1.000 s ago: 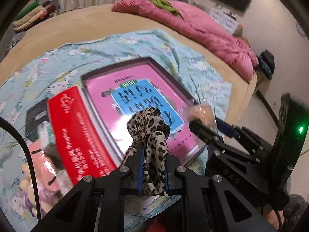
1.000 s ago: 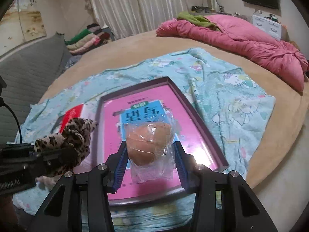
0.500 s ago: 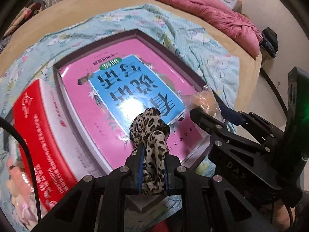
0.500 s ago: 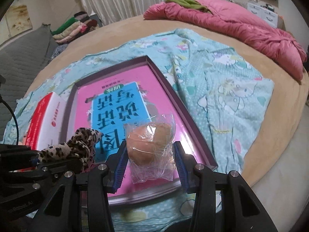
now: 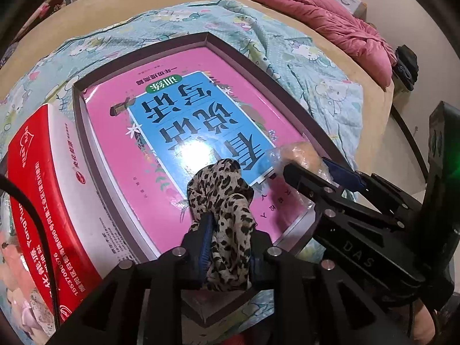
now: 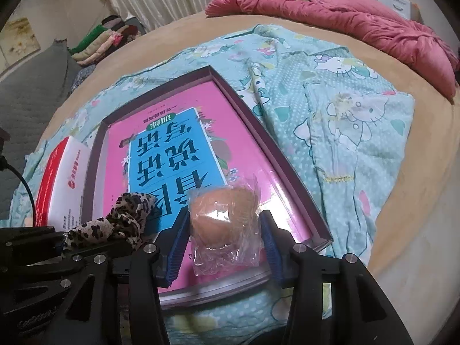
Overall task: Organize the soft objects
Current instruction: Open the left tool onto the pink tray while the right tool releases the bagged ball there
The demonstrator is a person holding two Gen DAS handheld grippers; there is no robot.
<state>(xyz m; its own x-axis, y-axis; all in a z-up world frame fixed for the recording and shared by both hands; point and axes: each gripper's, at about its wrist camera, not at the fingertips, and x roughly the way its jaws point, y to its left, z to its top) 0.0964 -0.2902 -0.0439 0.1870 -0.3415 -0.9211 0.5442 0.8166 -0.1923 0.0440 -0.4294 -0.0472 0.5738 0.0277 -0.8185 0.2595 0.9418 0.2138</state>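
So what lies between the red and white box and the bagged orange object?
In the right wrist view, the leopard-print fabric held by the left hand-held gripper, over the pink book.

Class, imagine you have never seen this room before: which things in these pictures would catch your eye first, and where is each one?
First comes the shallow box lined with a bright pink and blue printed sheet, lying on a teal cartoon blanket on the bed. Just above it, the left hand-held gripper has a leopard-print cloth between its fingers, and the right hand-held gripper holds an orange ball in a clear bag. A red and white carton sits beside the box.
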